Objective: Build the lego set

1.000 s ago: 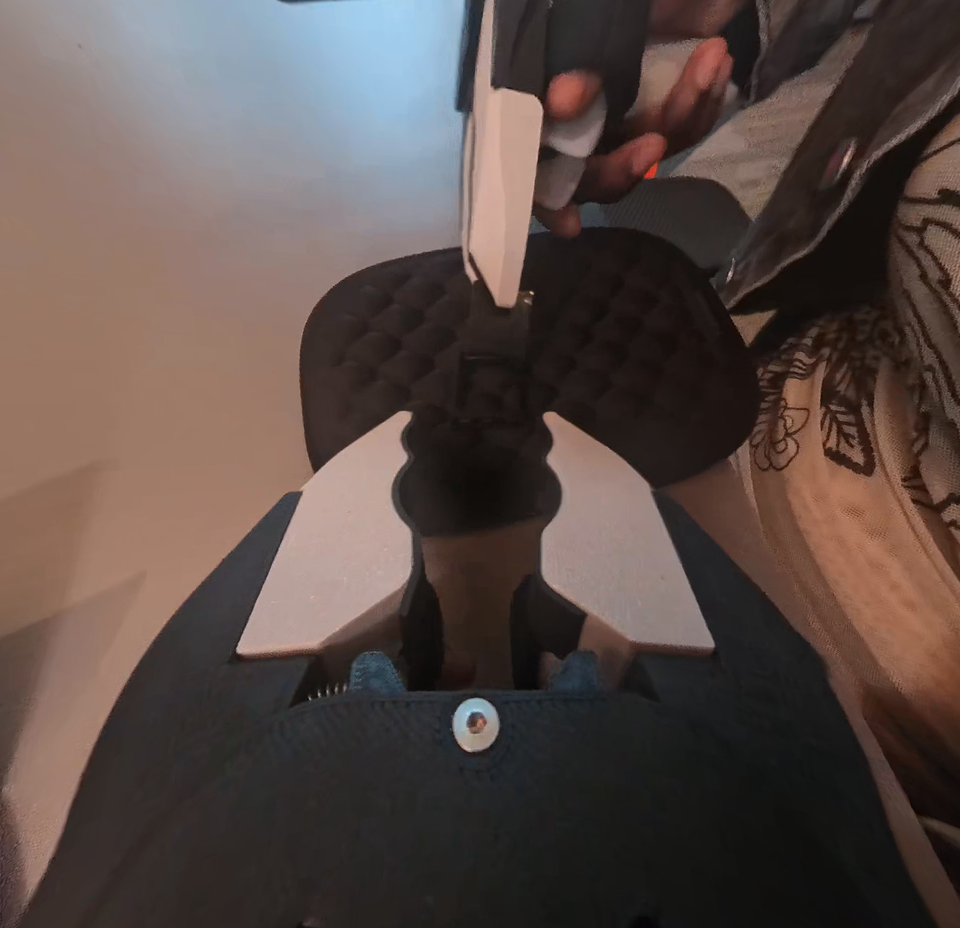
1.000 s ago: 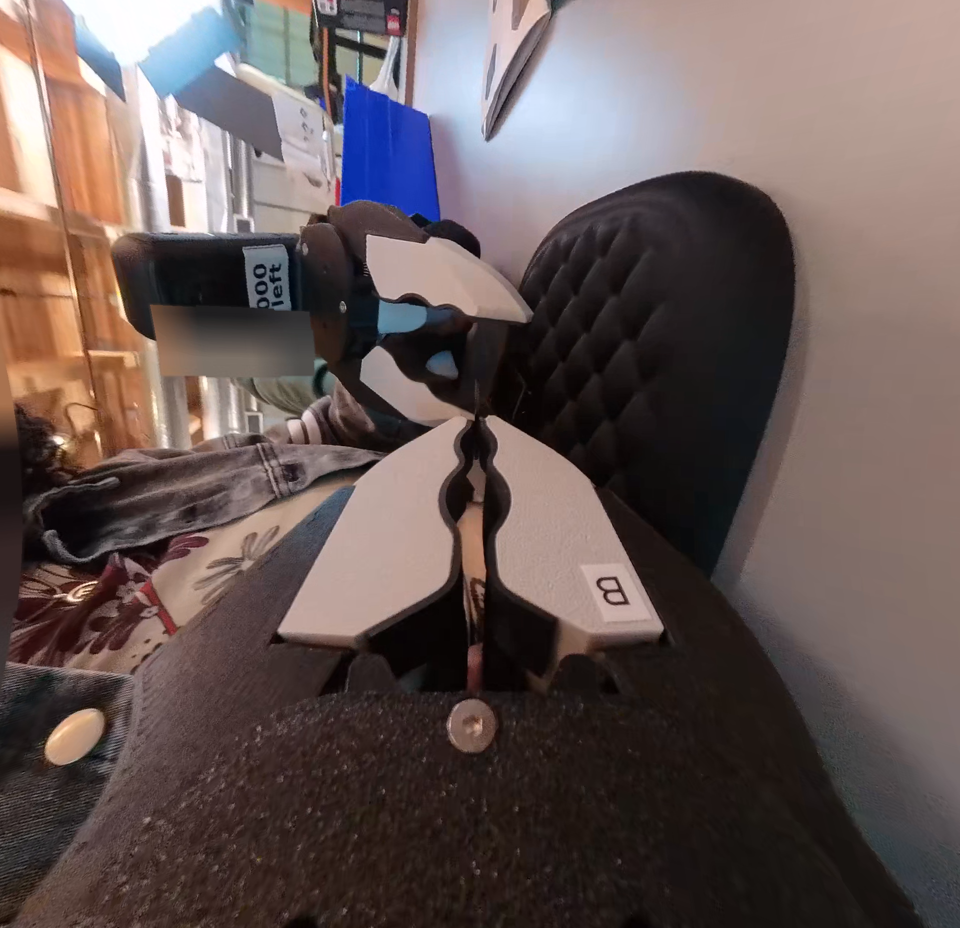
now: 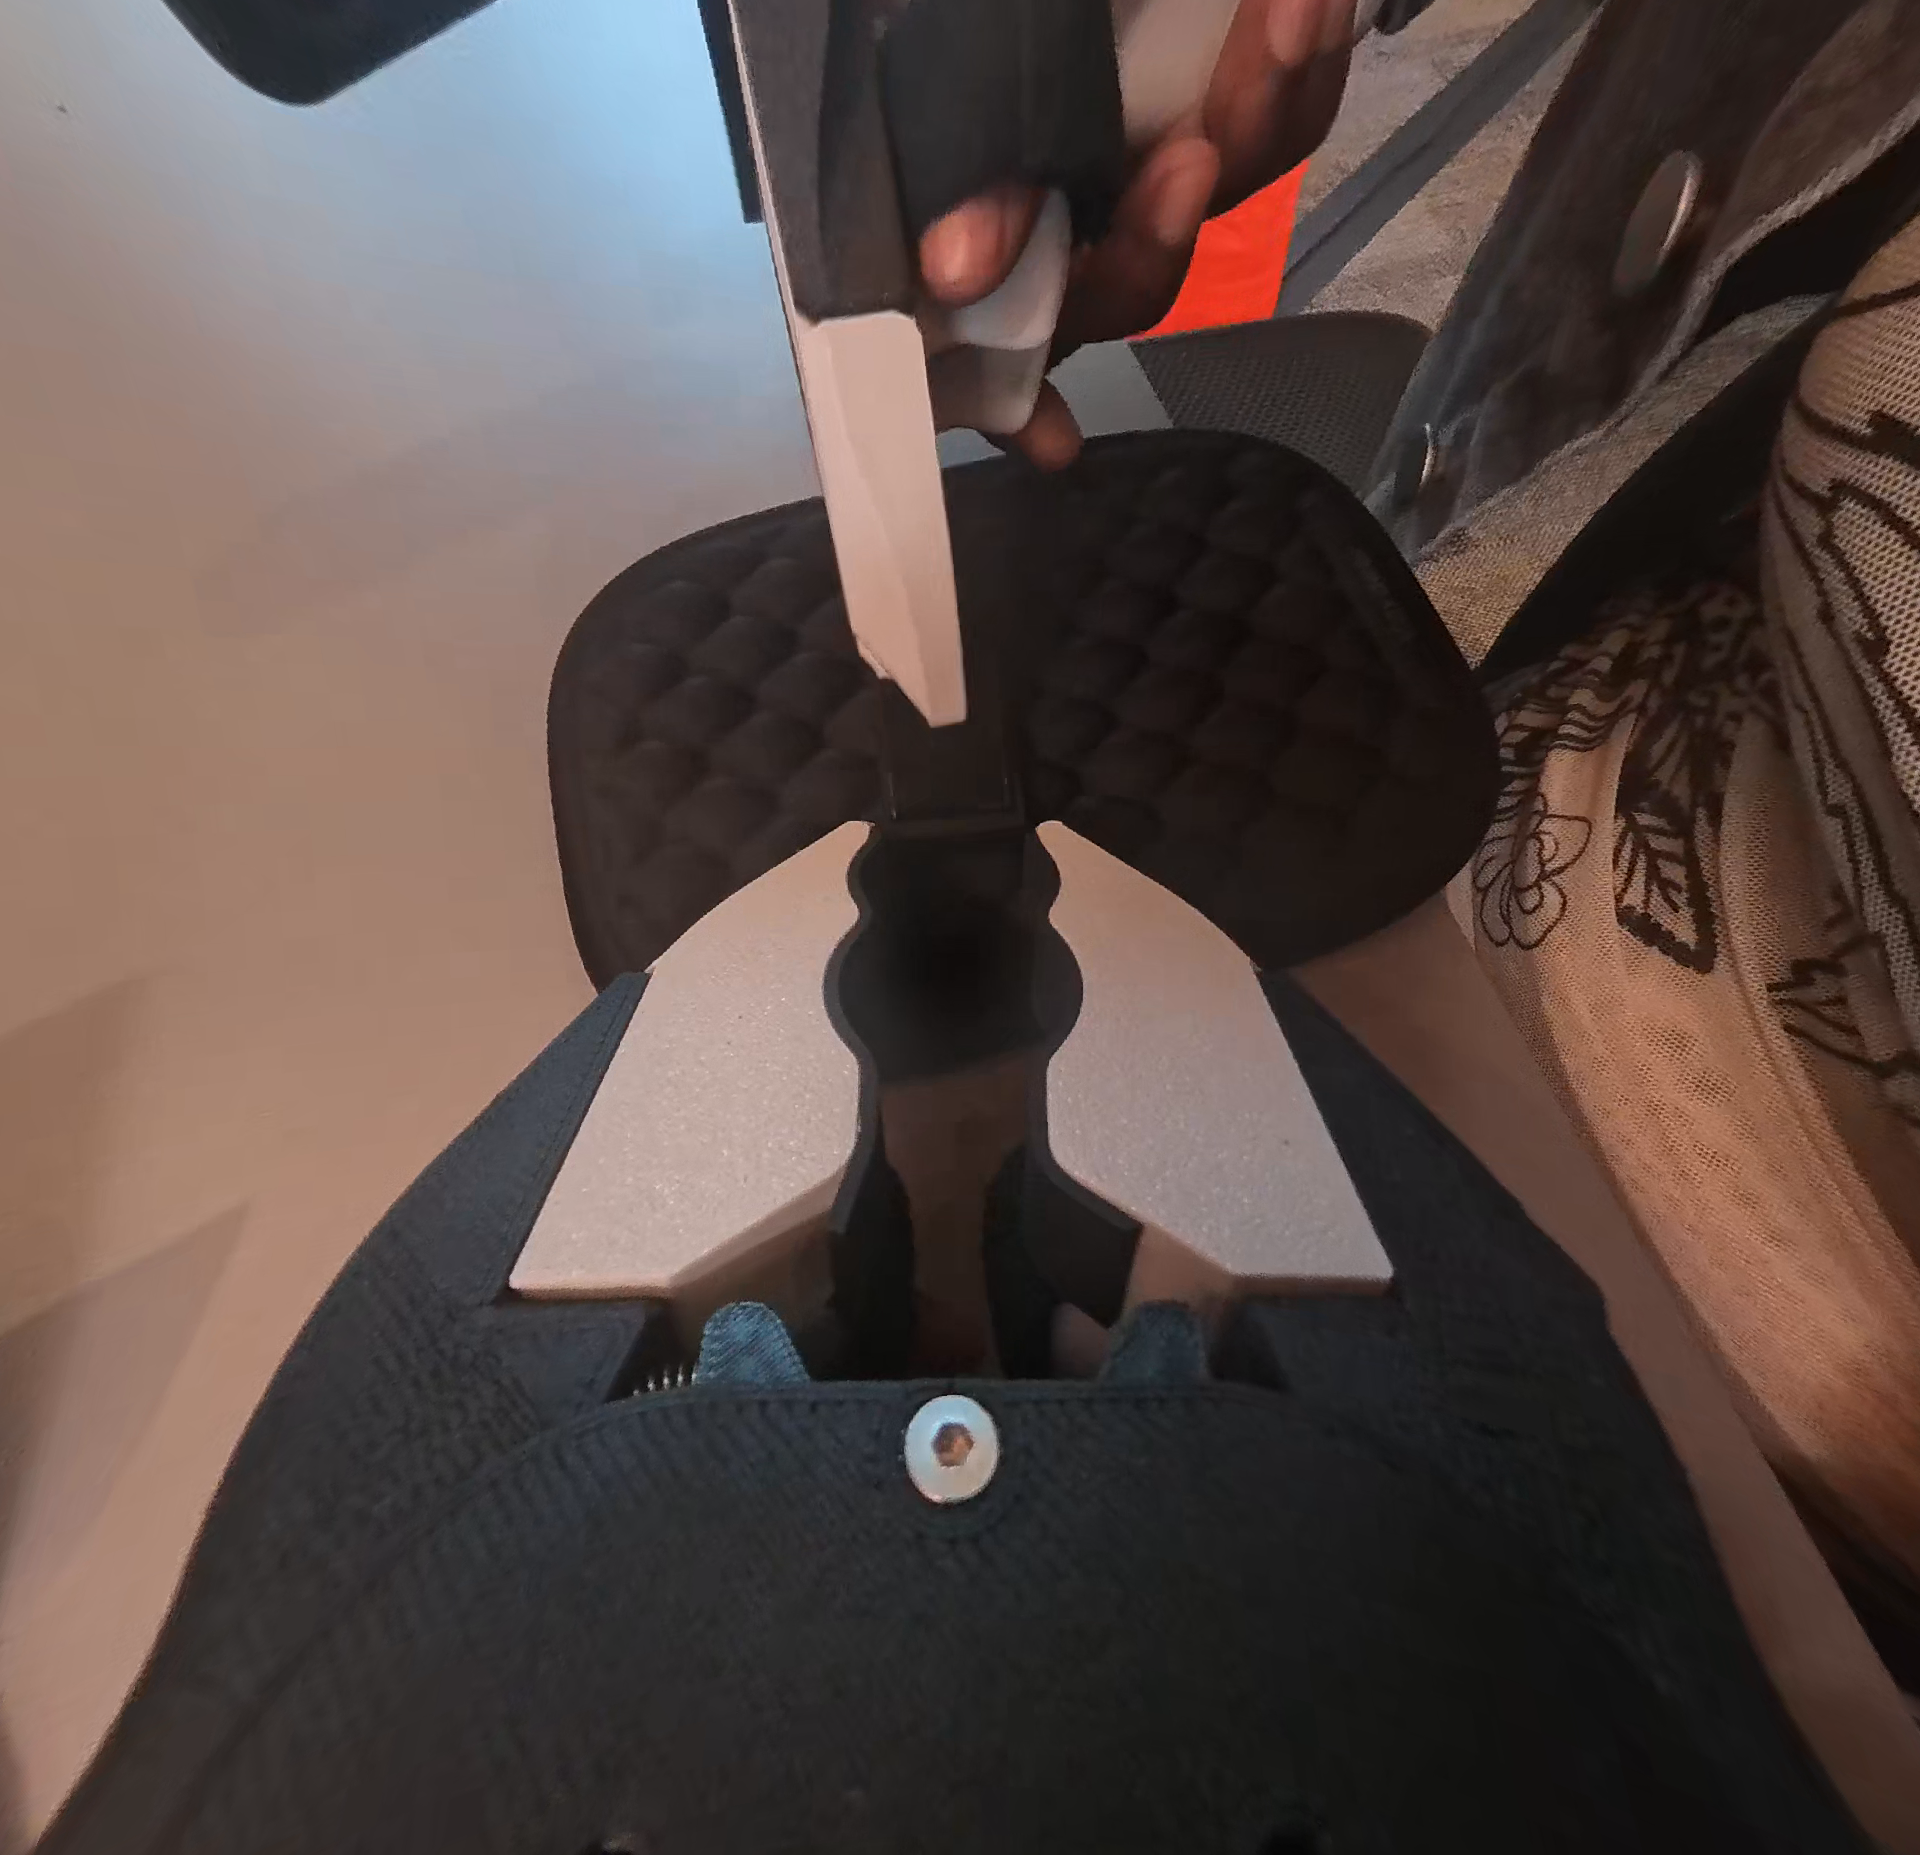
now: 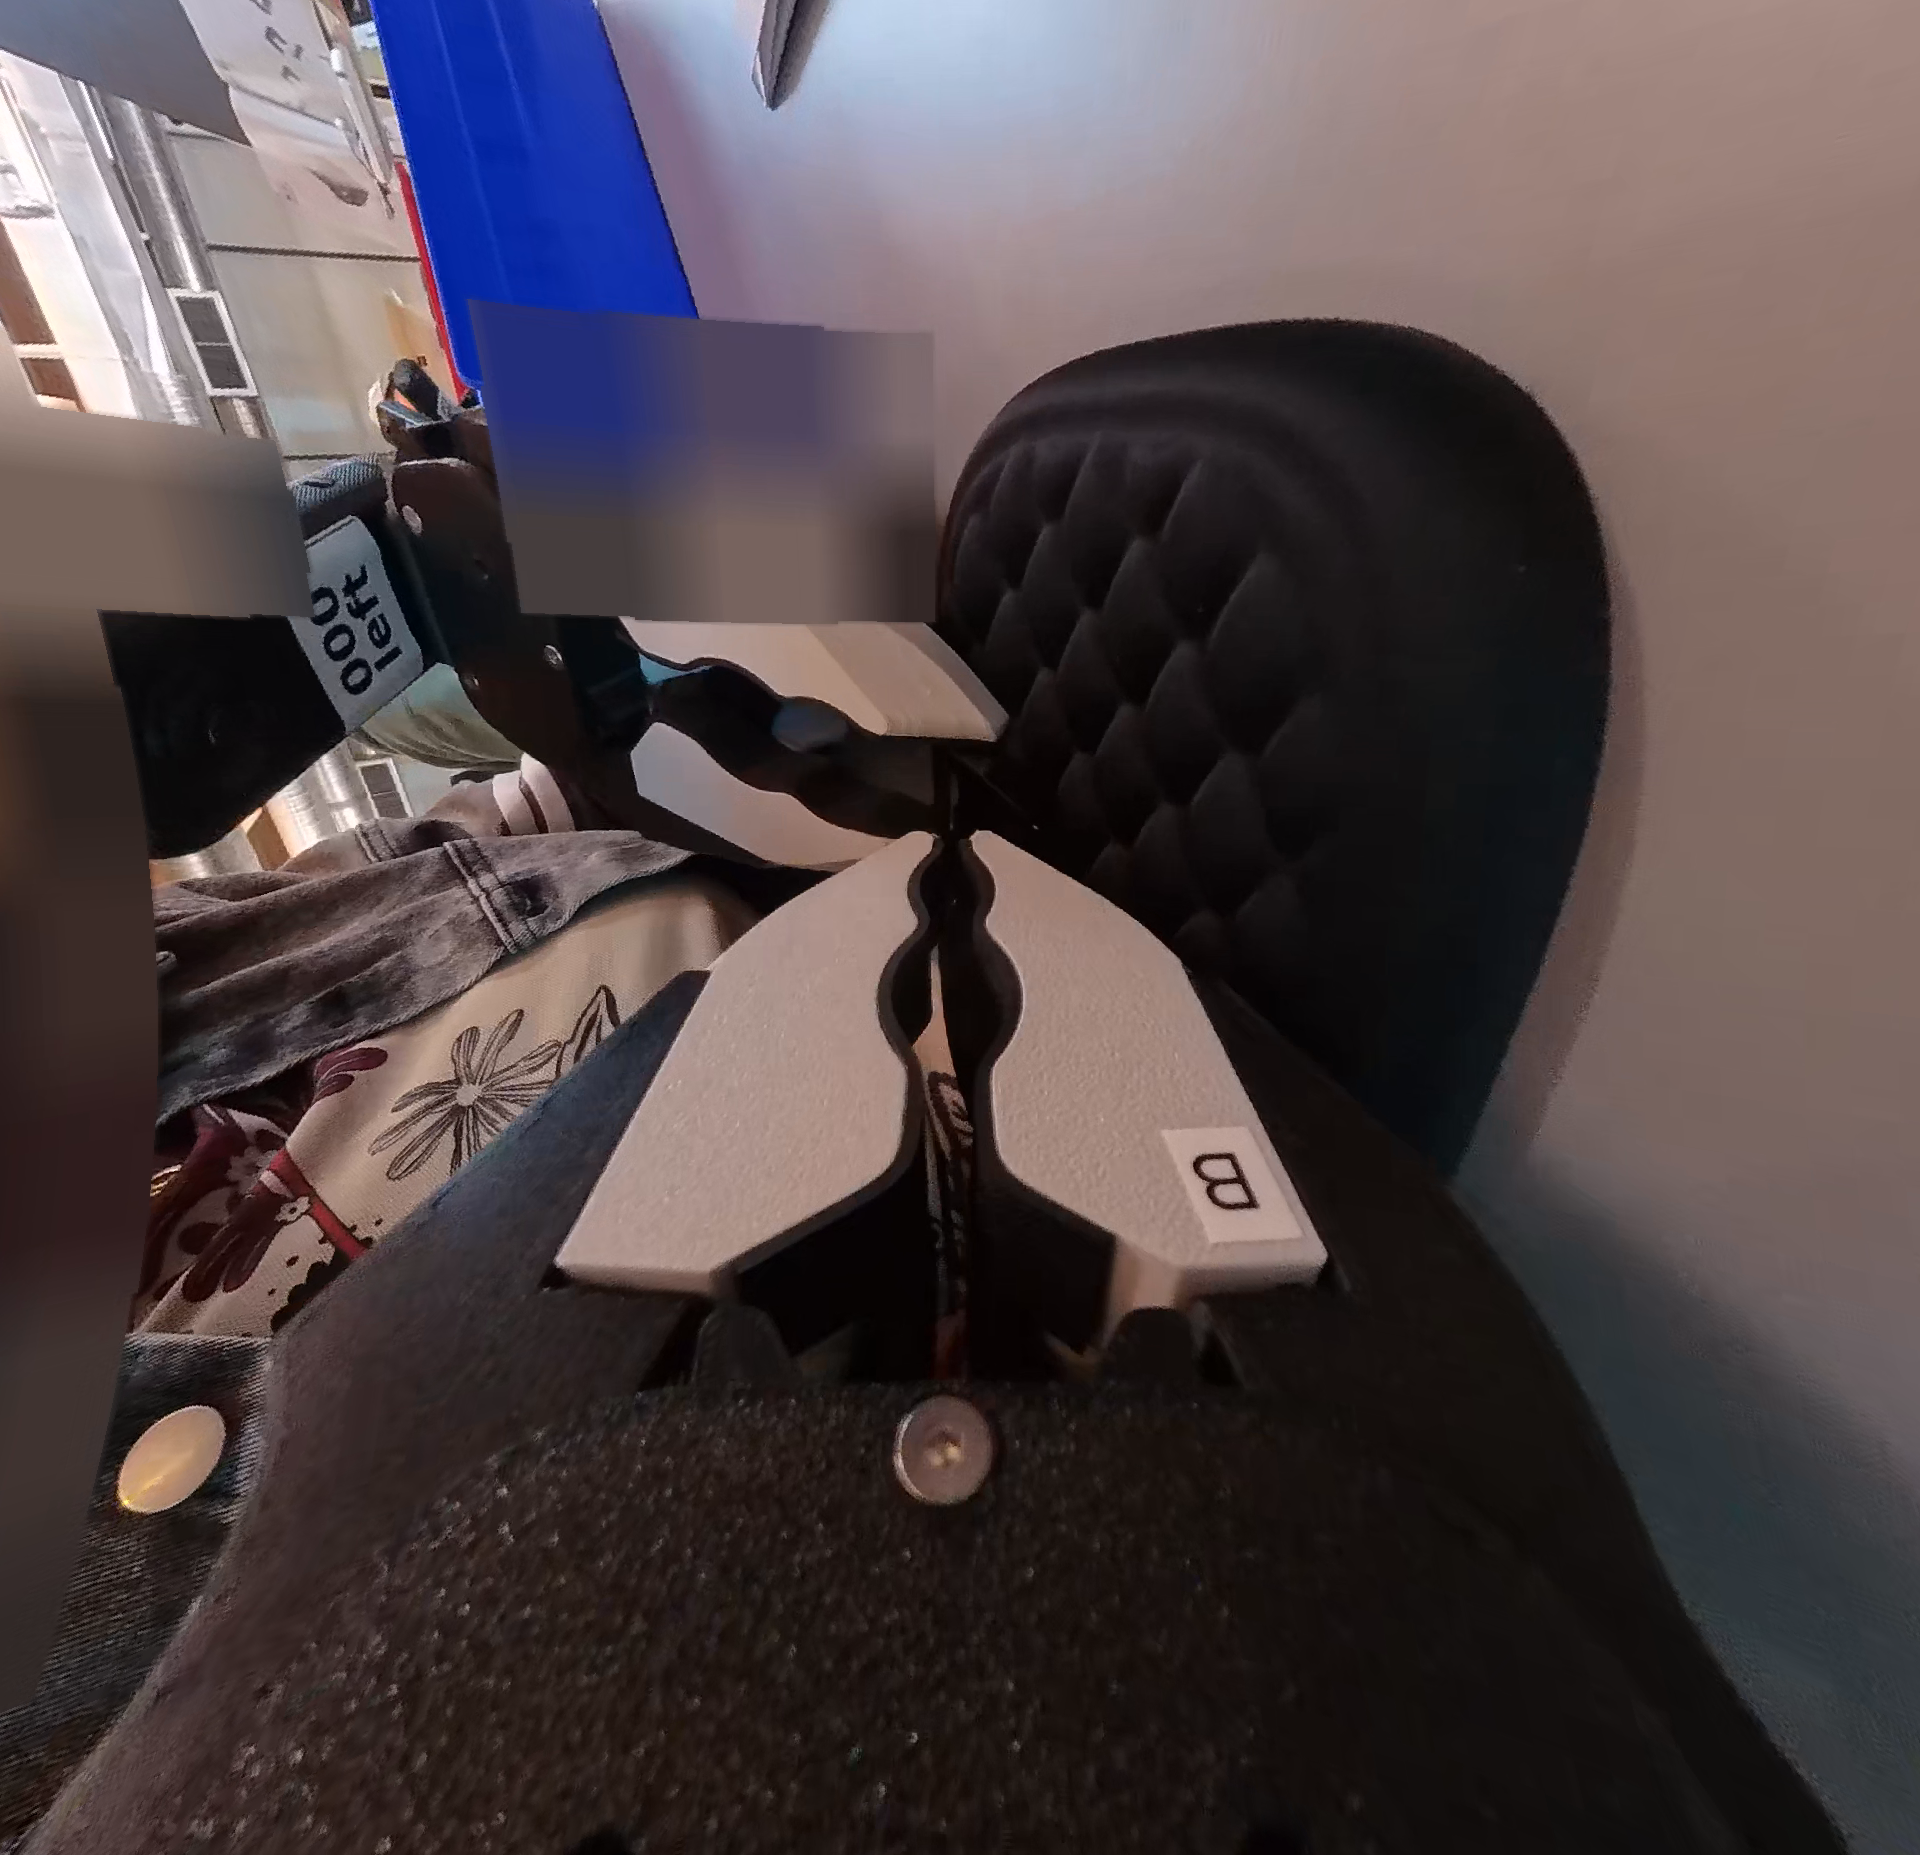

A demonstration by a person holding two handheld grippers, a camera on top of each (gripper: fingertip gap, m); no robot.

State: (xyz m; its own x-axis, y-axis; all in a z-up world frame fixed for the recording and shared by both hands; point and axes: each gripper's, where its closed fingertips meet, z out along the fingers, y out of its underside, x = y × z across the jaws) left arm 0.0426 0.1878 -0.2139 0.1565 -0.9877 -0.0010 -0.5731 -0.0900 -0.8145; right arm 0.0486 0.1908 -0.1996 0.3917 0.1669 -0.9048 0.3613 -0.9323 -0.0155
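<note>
Left wrist view: the left gripper (image 3: 951, 839) had its jaws part open, pinching a small black piece (image 3: 951, 771) at the tips, directly in front of the black quilted pad (image 3: 1247, 725). The piece was dark on dark, so its shape was hard to read; likely a lego part. The right gripper (image 3: 914, 693) came in from above the pad, edge-on, its tip touching or just over the same piece. A hand (image 3: 1132, 174) held that gripper by the handle.

Right wrist view: the right gripper (image 4: 951, 844) had its jaws nearly closed on something thin and dark. I couldn't tell whether it was truly gripped. The left gripper (image 4: 935, 766) met it tip to tip, just left of the pad (image 4: 1299, 683), and seemed to hold the black piece (image 4: 894, 766).

My read: the two grippers crossed at right angles so one braced the piece while the other pressed or seated a part on it. They held it off the pad, probably to get access from both sides. No other lego parts were visible.
</note>
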